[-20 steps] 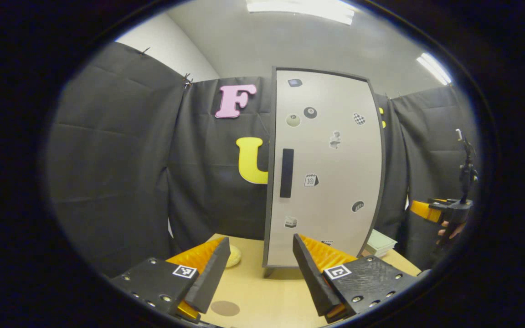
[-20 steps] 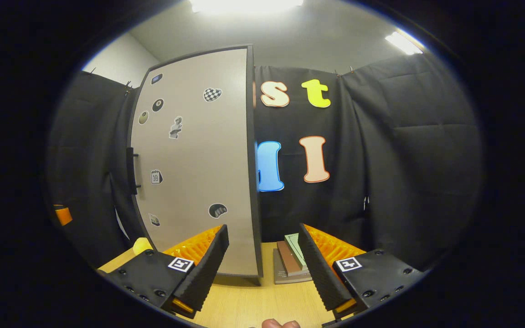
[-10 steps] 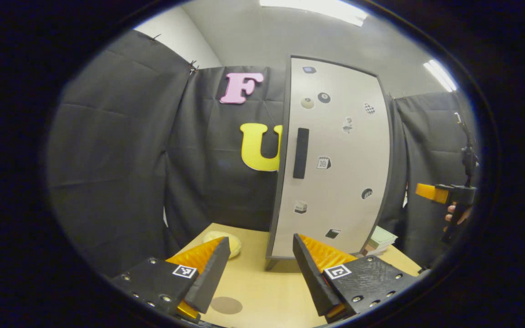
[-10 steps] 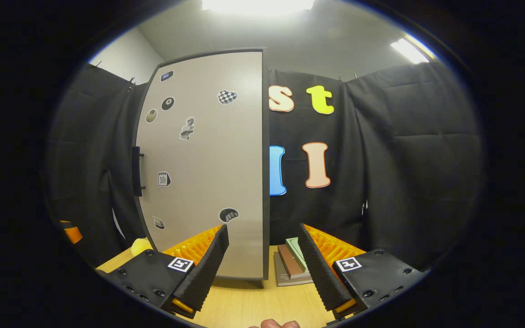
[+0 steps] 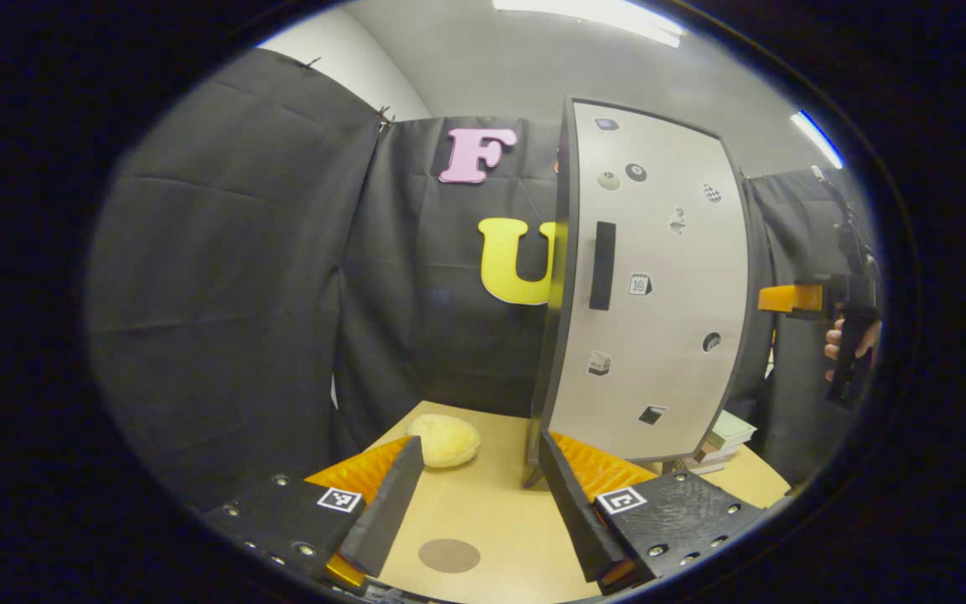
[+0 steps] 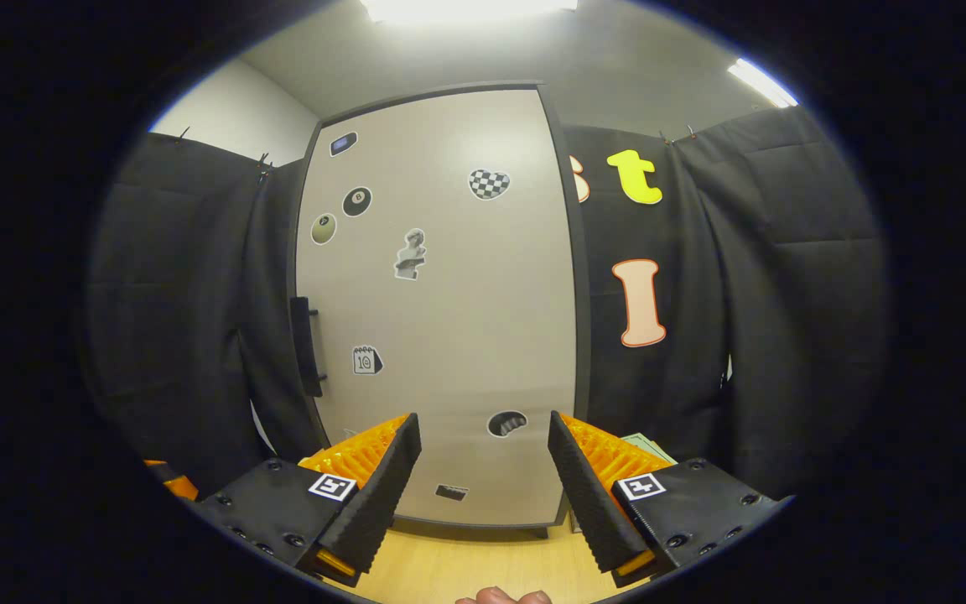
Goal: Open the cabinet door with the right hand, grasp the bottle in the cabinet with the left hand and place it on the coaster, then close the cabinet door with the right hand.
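Left gripper view – jaws: the left gripper (image 5: 475, 503) is spread wide and holds nothing, low over the table (image 5: 500, 512).
Left gripper view – cabinet door: the cabinet door (image 5: 659, 285) is closed and stands upright, ahead and to the right of these jaws; its dark edge faces this camera.
Left gripper view – handle: the black handle (image 5: 601, 266) is a bar with its long axis vertical, set near the door's left edge, about mid-height.
Left gripper view – coaster: the round brown coaster (image 5: 449, 555) lies flat on the table between the two fingers, close in.
Left gripper view – other items: a yellowish lump (image 5: 447, 440) sits just beyond the left finger; a stack of books (image 5: 722, 436) lies past the door's lower right corner.
Left gripper view – other hand: the right gripper (image 5: 793, 299) is held up at the far right, off the door's right edge and well apart from the handle.
Right gripper view – jaws: the right gripper (image 6: 483, 478) is wide apart and empty, facing the door nearly square on.
Right gripper view – handle: the handle (image 6: 304, 346) lies up and to the left of these jaws, seen from the side as standing proud of the door.
Right gripper view – bottle: I cannot see it; by the task it is behind the closed door.
Judgement: the right gripper must move left and turn so its jaws straddle the vertical bar.
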A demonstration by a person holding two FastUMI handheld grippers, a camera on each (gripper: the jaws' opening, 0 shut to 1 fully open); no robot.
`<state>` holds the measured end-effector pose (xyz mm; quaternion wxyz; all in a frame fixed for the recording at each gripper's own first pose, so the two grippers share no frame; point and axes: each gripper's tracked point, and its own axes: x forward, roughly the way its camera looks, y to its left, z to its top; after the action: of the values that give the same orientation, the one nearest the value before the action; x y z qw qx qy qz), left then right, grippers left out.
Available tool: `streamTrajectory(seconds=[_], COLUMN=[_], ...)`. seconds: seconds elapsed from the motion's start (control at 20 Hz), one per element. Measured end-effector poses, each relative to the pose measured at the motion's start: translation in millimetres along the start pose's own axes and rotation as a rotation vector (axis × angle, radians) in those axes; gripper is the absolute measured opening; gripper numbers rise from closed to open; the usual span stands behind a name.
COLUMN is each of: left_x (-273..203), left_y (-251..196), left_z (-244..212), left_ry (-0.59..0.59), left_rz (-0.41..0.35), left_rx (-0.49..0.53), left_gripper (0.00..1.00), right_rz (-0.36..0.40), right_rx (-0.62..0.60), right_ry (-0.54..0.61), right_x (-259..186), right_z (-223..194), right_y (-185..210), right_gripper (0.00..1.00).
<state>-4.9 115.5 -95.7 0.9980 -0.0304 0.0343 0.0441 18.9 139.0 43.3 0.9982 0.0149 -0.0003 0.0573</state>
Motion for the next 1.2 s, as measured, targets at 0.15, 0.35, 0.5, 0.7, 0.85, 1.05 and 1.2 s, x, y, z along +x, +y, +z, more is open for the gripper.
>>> streamTrajectory(seconds=[0.15, 0.35, 0.5, 0.7, 0.85, 1.05, 1.2], left_x=[-5, -9, -18, -23, -23, -20, -23], left_y=[16, 45, 58, 72, 86, 98, 108], left_z=[-7, -24, -31, -40, -45, -54, -61], left_ry=[0.006, 0.033, 0.052, 0.069, 0.076, 0.085, 0.091], left_rz=[0.022, 0.075, 0.097, 0.106, 0.126, 0.158, 0.17], left_rx=[-0.04, -0.041, -0.042, -0.059, -0.085, -0.117, -0.118], left_gripper=[0.86, 0.86, 0.83, 0.83, 0.83, 0.89, 0.89], right_rz=[0.01, 0.051, 0.107, 0.145, 0.165, 0.153, 0.121], right_rx=[-0.03, -0.066, -0.058, -0.081, -0.101, -0.112, -0.11], right_ry=[-0.03, -0.036, -0.046, -0.074, -0.085, -0.052, -0.002], right_x=[21, 46, 64, 85, 95, 112, 124], right_z=[22, 38, 49, 67, 70, 60, 46], right_y=[23, 65, 101, 142, 173, 204, 210], right_gripper=[0.93, 0.93, 0.96, 0.93, 0.96, 0.97, 0.97])
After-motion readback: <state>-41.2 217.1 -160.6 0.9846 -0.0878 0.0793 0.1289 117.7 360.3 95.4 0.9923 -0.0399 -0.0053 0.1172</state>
